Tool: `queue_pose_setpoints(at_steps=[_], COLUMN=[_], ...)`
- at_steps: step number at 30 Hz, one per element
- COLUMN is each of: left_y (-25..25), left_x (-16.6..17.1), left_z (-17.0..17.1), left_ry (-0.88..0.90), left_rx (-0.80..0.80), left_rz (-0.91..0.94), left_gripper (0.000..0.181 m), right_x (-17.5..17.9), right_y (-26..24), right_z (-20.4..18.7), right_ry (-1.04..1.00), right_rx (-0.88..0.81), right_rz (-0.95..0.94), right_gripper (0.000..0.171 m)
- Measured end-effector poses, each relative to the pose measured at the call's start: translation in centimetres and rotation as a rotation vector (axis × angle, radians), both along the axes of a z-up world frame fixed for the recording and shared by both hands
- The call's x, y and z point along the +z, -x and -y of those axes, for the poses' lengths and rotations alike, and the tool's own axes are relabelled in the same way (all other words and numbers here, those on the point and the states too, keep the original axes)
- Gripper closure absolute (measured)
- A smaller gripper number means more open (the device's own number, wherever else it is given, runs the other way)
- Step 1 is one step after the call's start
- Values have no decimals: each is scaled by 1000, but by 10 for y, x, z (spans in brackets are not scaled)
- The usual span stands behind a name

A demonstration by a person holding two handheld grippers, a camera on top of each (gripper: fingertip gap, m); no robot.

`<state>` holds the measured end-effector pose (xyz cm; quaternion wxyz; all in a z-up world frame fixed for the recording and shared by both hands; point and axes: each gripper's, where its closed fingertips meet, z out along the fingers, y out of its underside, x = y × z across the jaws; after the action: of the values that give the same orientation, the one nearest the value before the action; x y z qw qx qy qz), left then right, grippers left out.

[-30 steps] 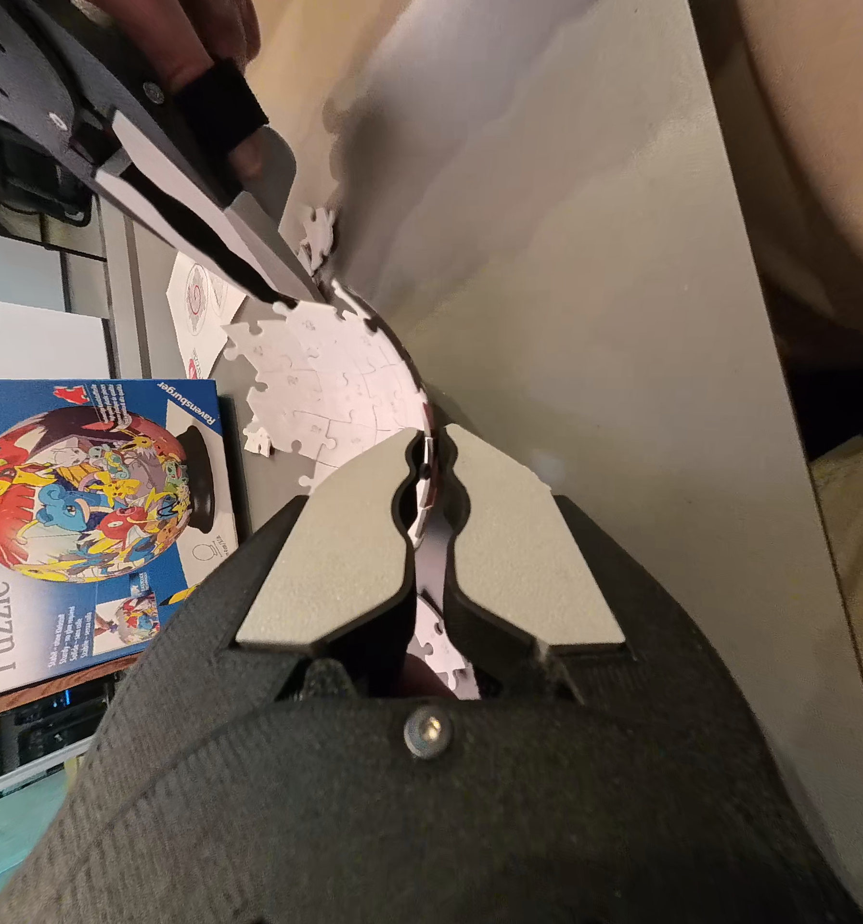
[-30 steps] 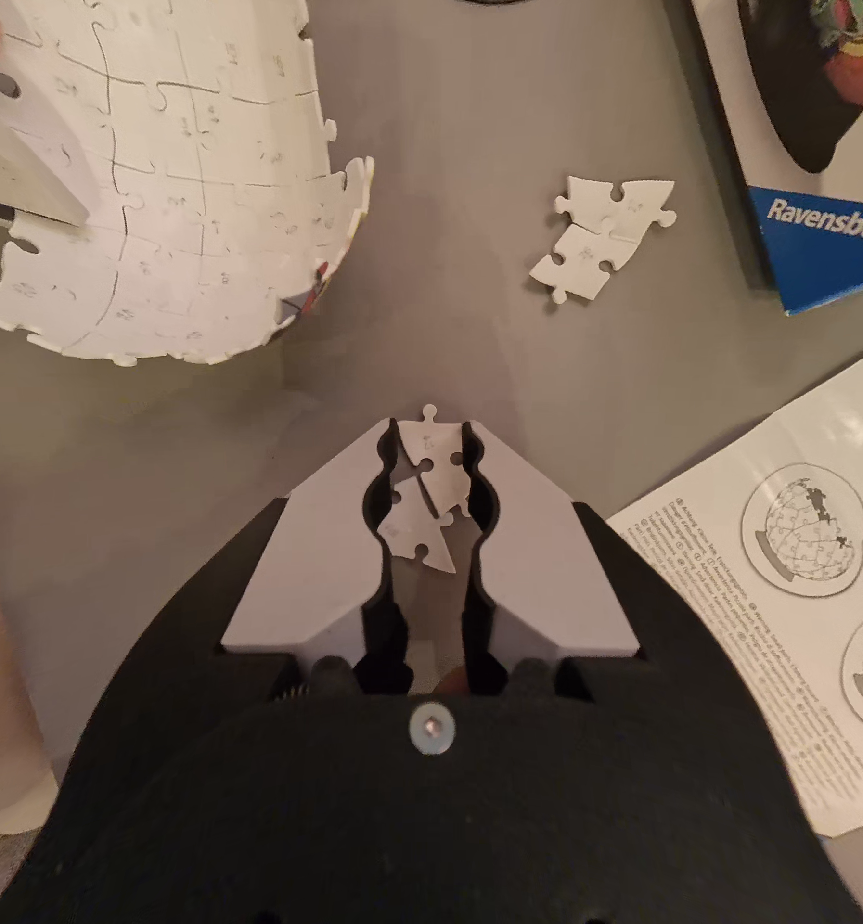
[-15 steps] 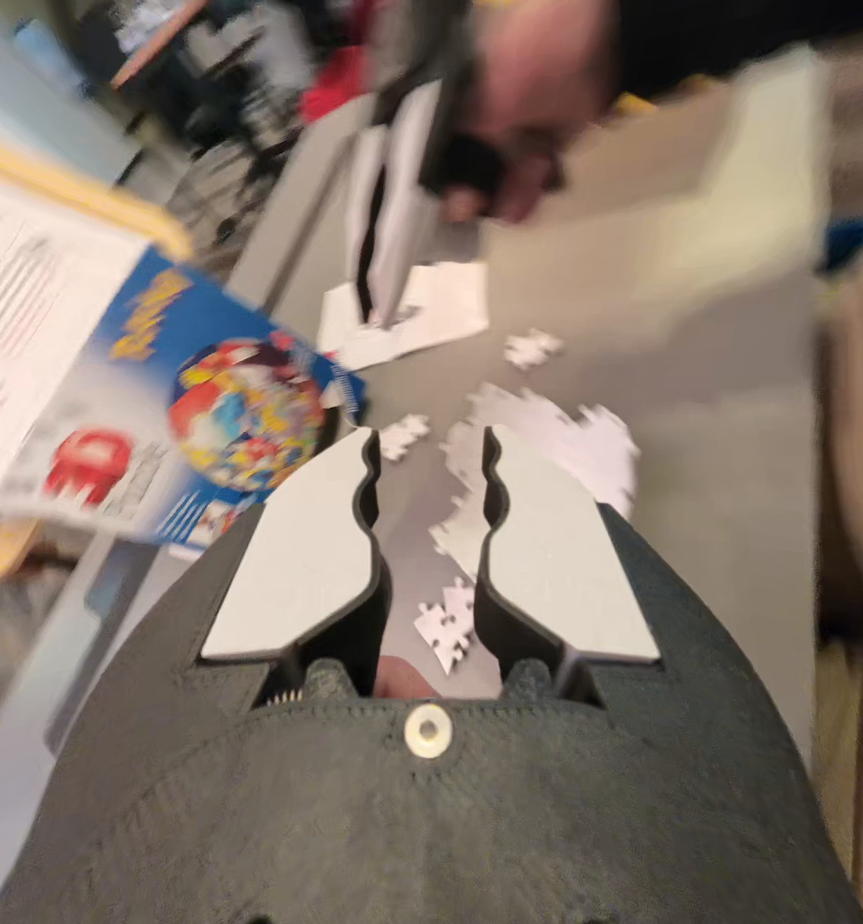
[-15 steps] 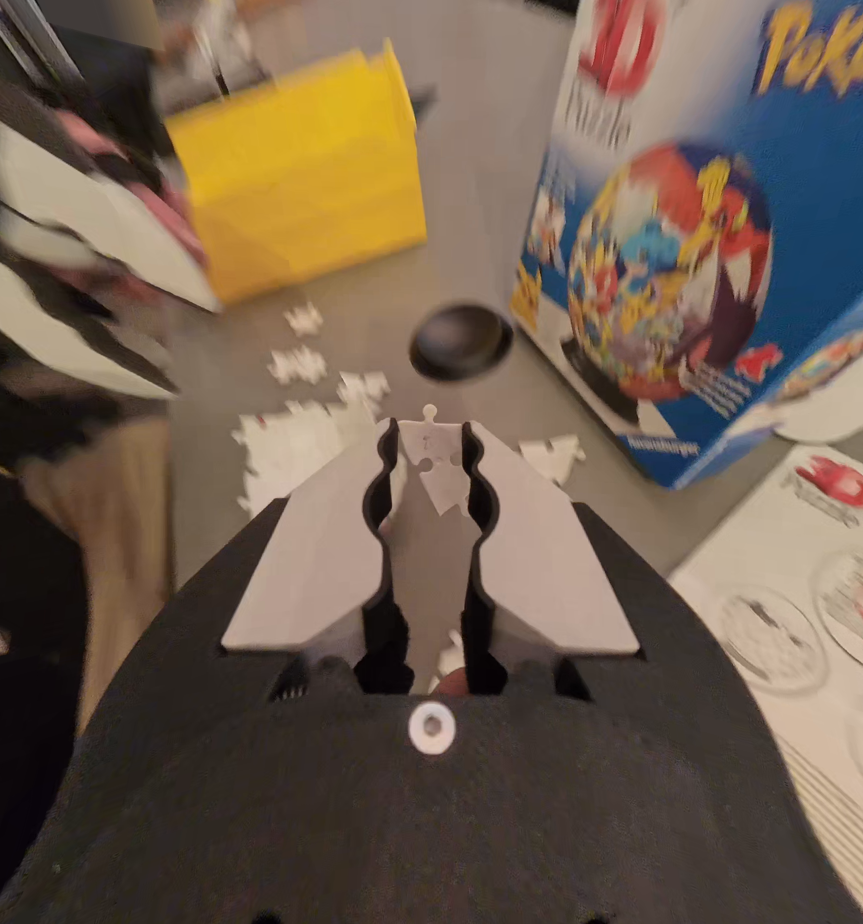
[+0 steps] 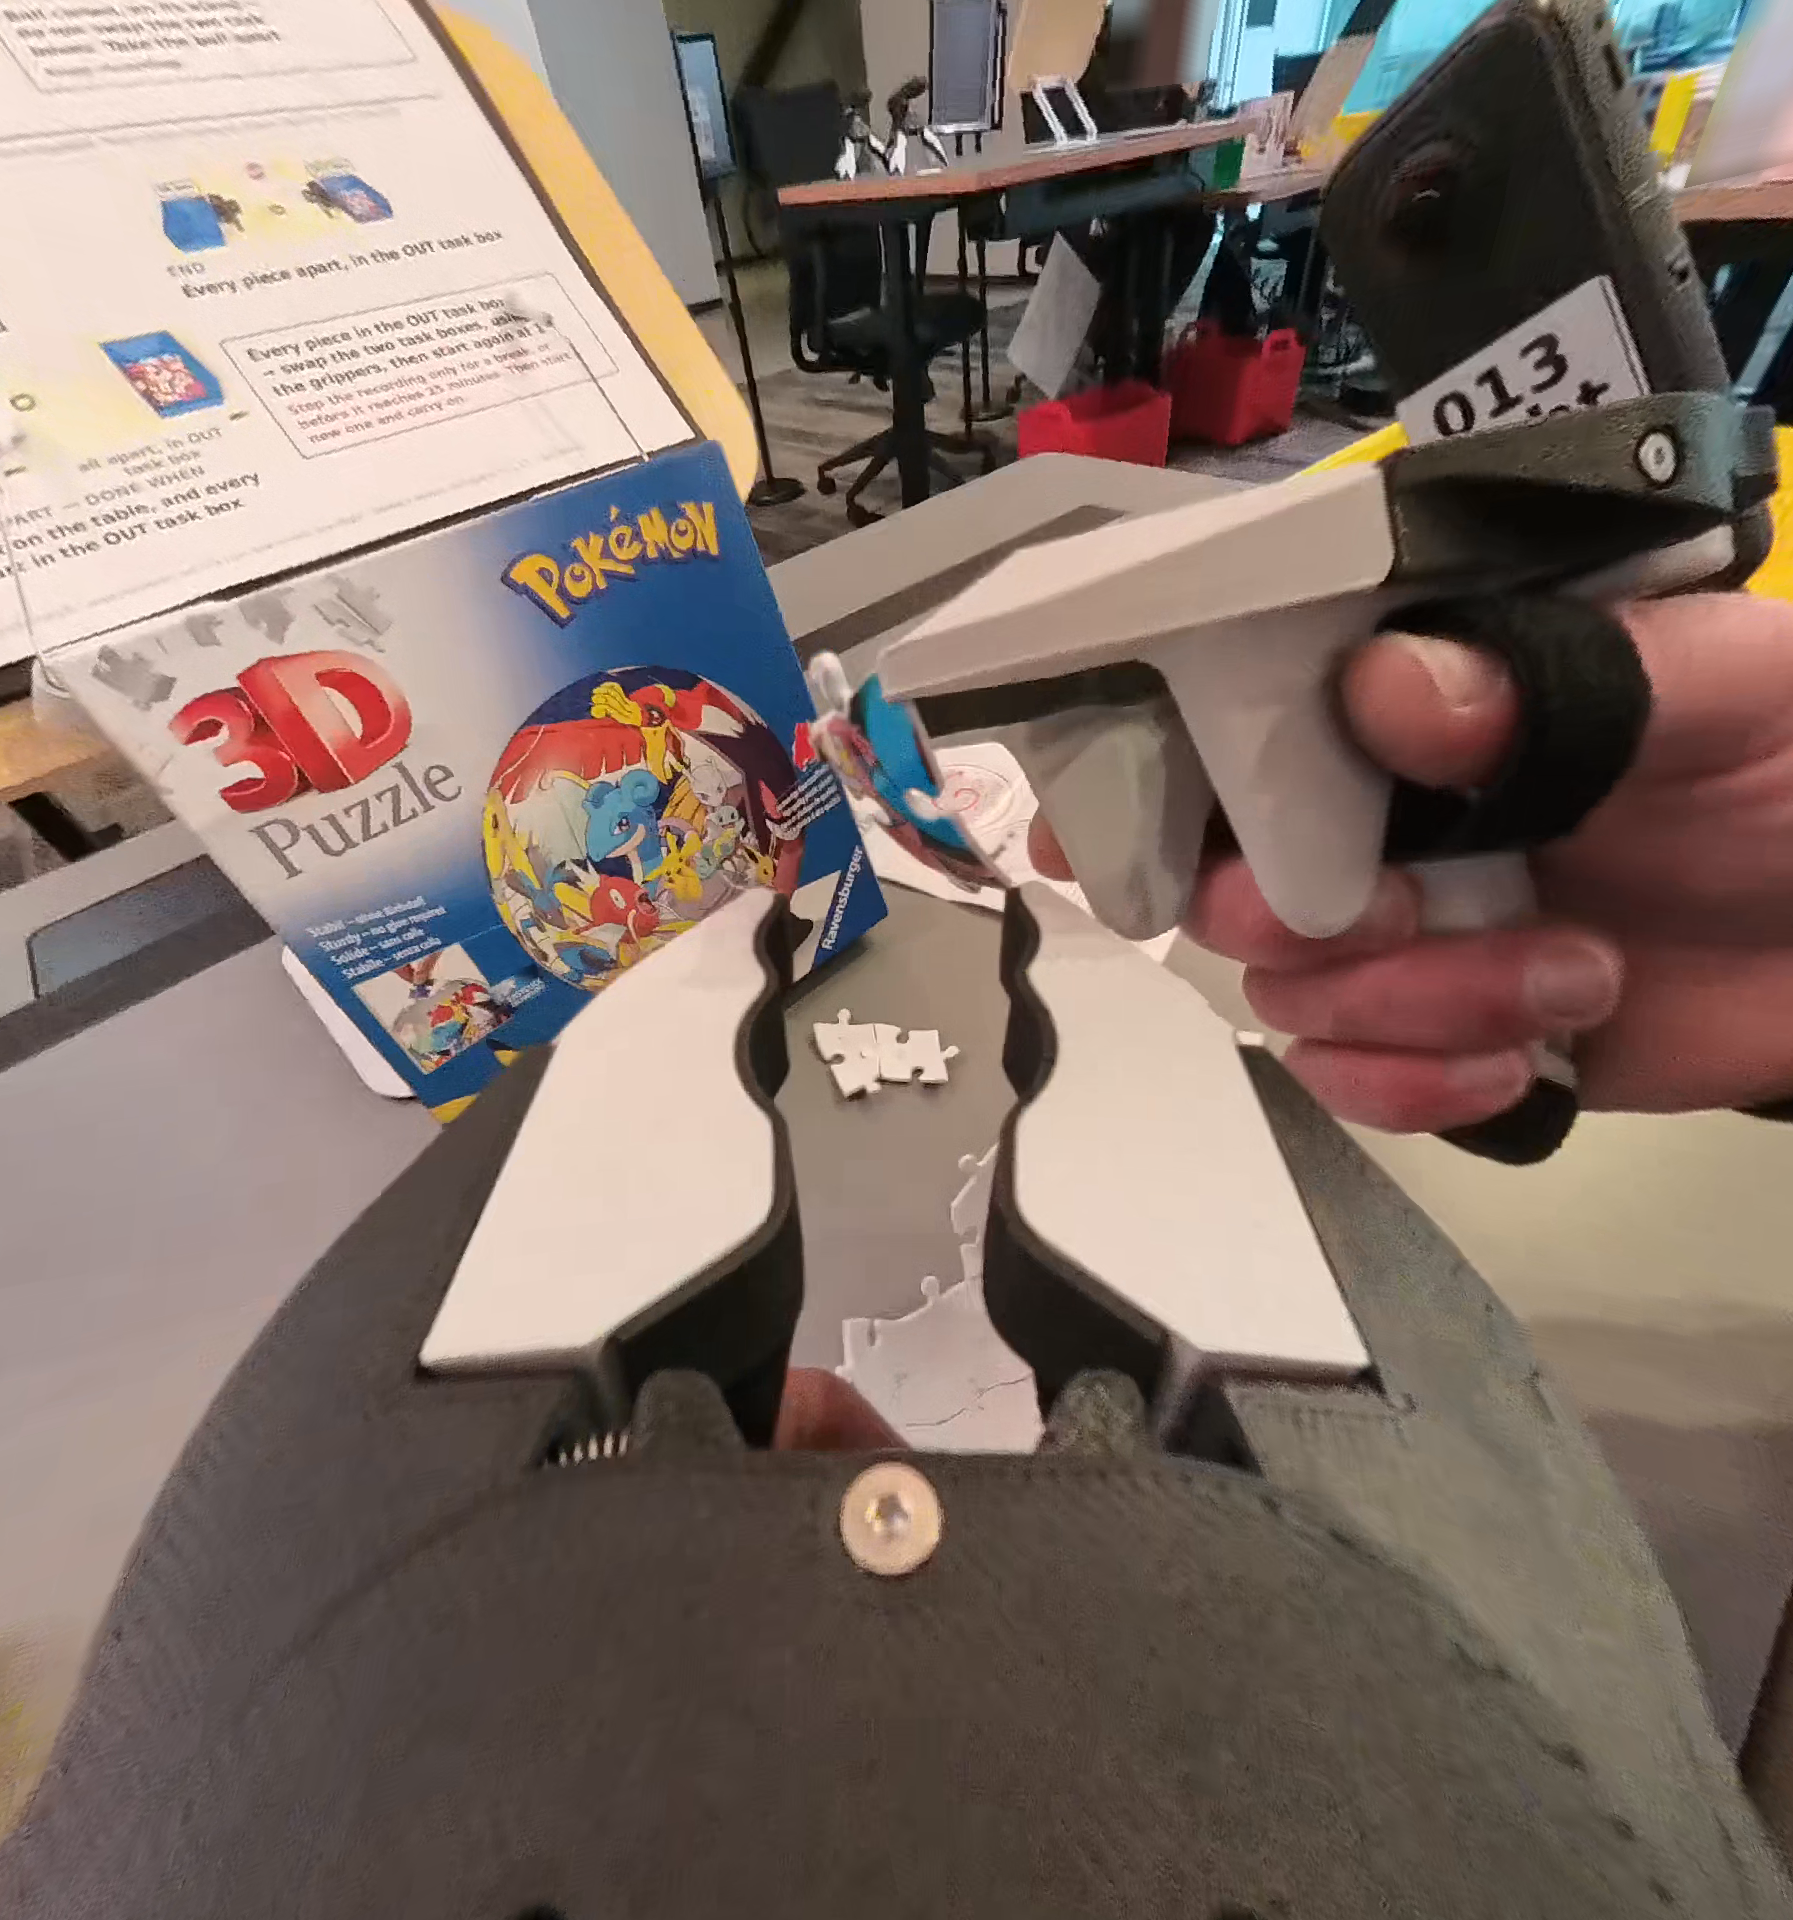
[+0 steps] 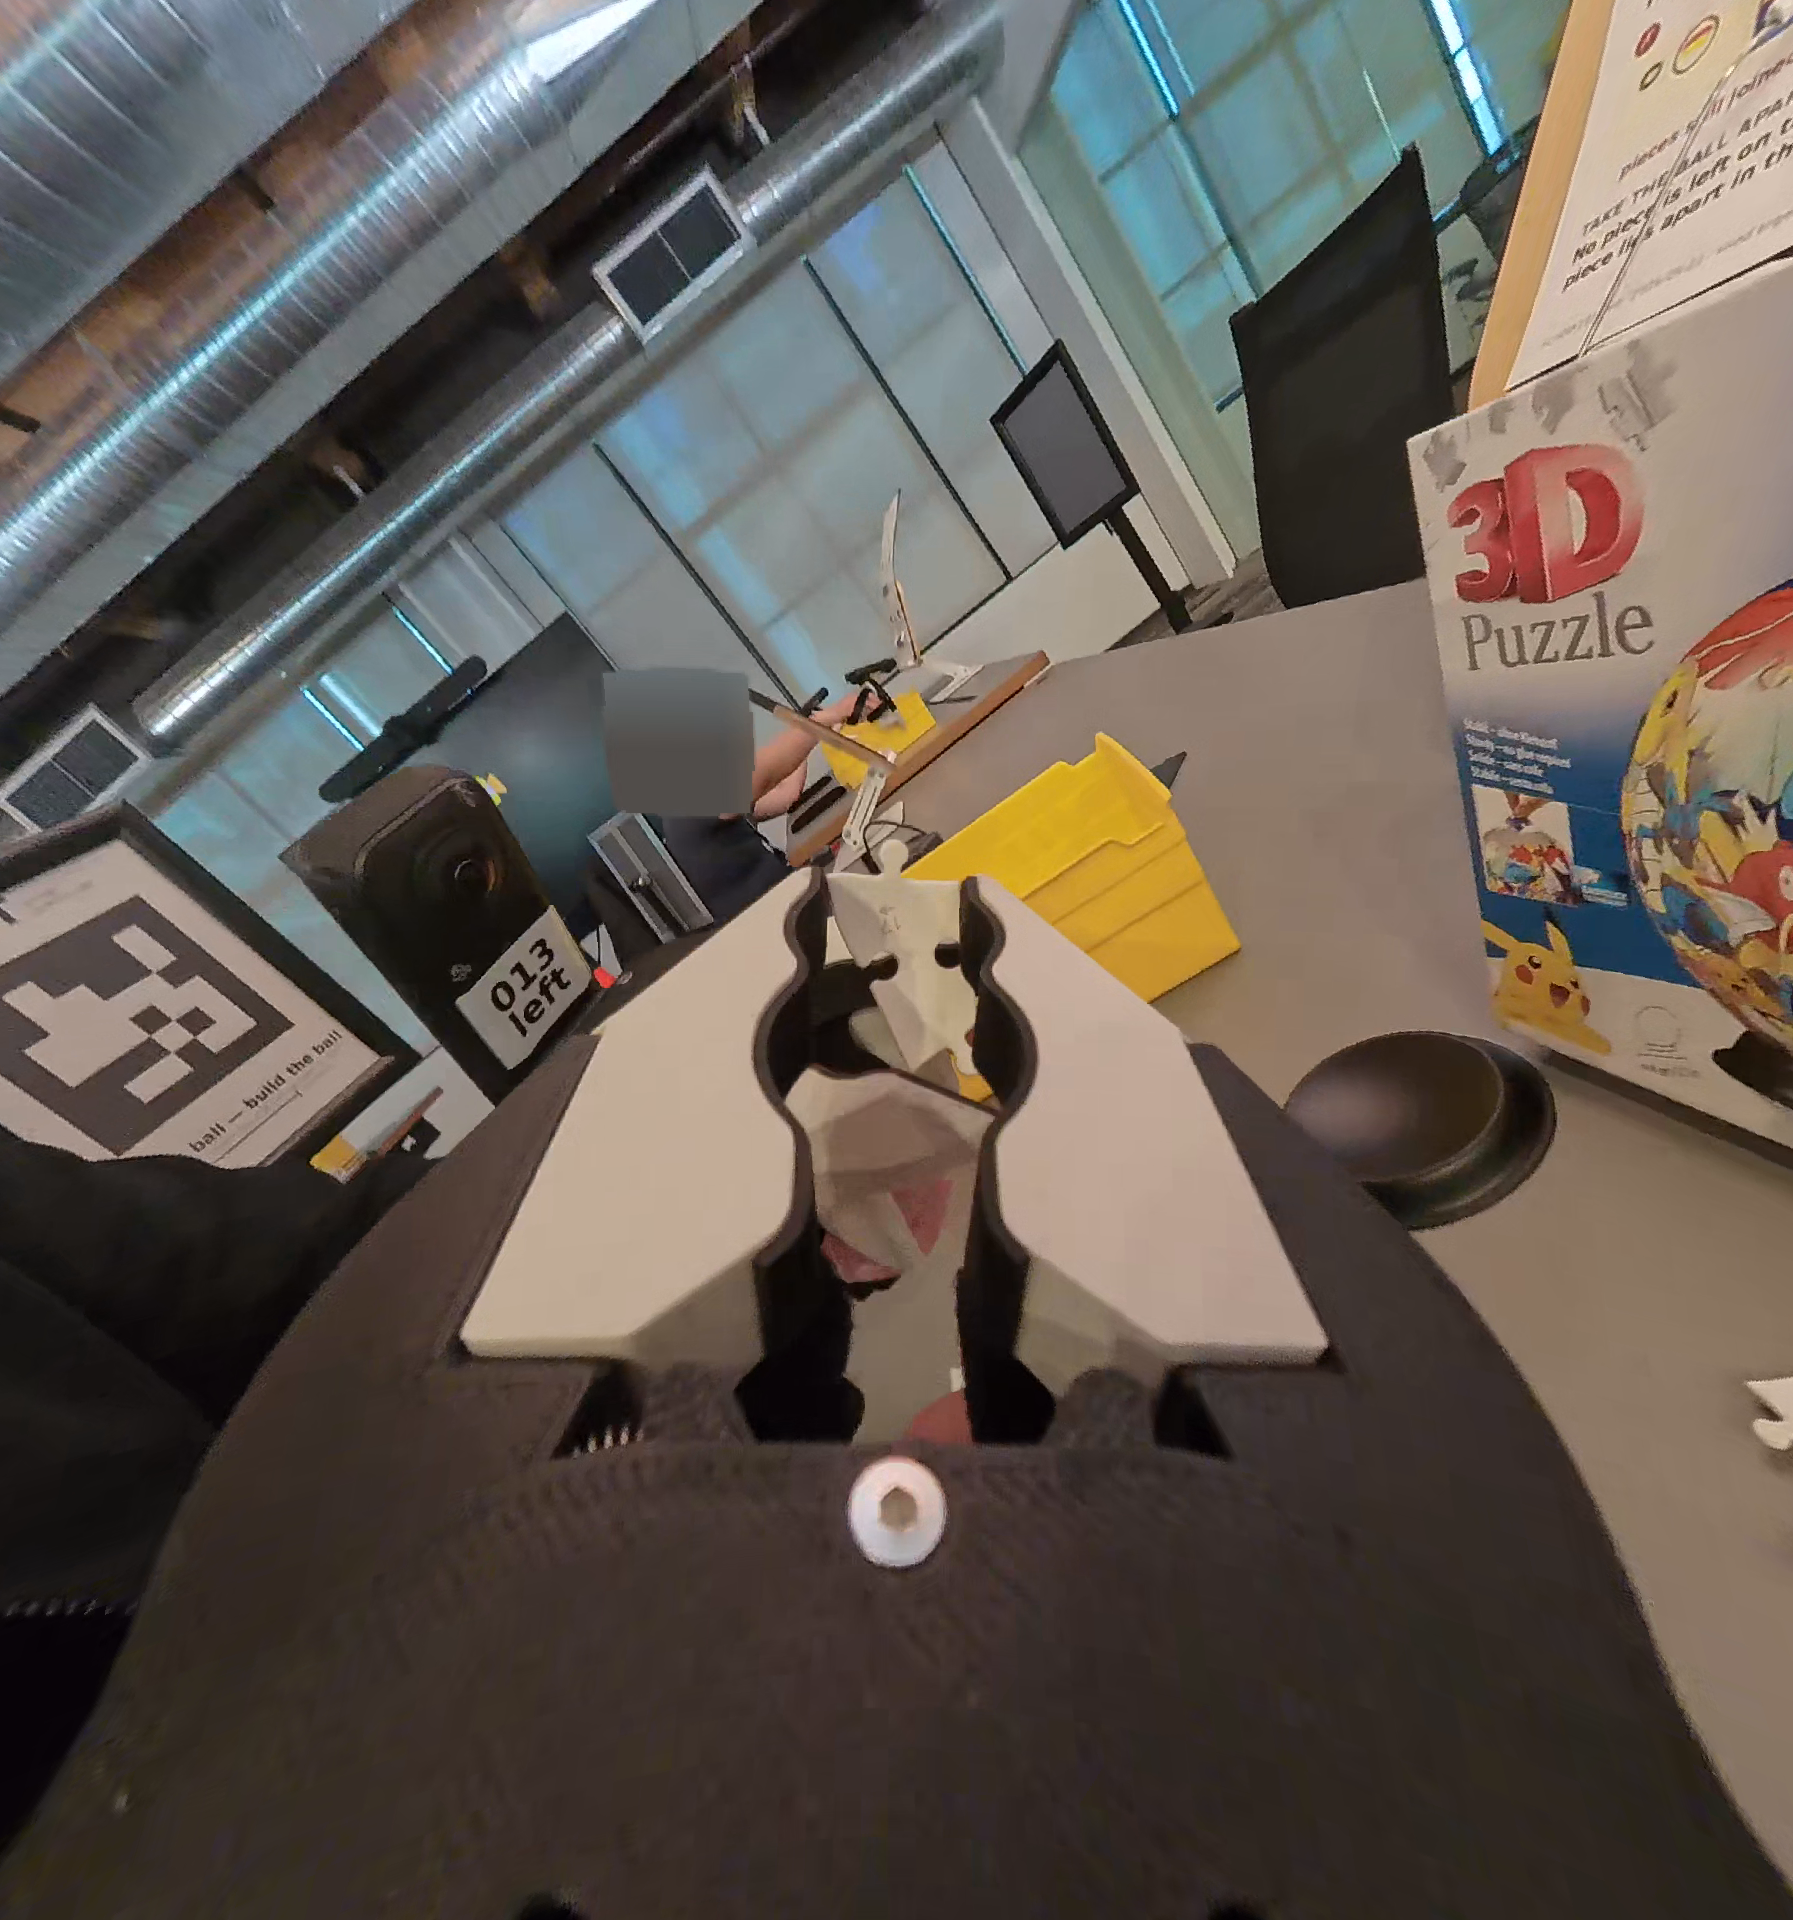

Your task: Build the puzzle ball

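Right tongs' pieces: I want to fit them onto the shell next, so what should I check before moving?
1. Right tongs shut on the joined pieces: ok.
2. Left tongs gripping the shell: not ok; they are open and empty, and the shell lies on the table.
3. Shell's matching edge in sight: cannot tell, mostly hidden.
4. Loose pair clear of both tongs: ok.

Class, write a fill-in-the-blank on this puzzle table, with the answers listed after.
1. The right claw is shut on joined ____ pieces.
2. The left claw is ____, holding nothing.
3. The round stand beside the puzzle box is coloured ____.
4. The bin behind it is ____.

Answers: puzzle; open; black; yellow
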<state>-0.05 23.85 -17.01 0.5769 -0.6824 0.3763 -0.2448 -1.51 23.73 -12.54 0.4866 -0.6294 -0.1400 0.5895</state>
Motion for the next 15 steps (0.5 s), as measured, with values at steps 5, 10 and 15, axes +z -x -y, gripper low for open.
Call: queue_pose_setpoints(at_steps=[5,10,15], left_y=[-3,-1,7], left_x=[6,8,7], left_z=[6,2,-3], left_ry=[-49,-29,-11], left_rx=[-37,-29,-36], left_rz=[48,78,68], left_gripper=[153,162,173], right_x=[-6,-9,-9], right_y=[3,4,0], right_z=[-2,-3,-4], right_ry=[1,-9,-20], right_rx=[-37,-57,-76], right_rz=[10,21,42], right_gripper=[148,148,148])
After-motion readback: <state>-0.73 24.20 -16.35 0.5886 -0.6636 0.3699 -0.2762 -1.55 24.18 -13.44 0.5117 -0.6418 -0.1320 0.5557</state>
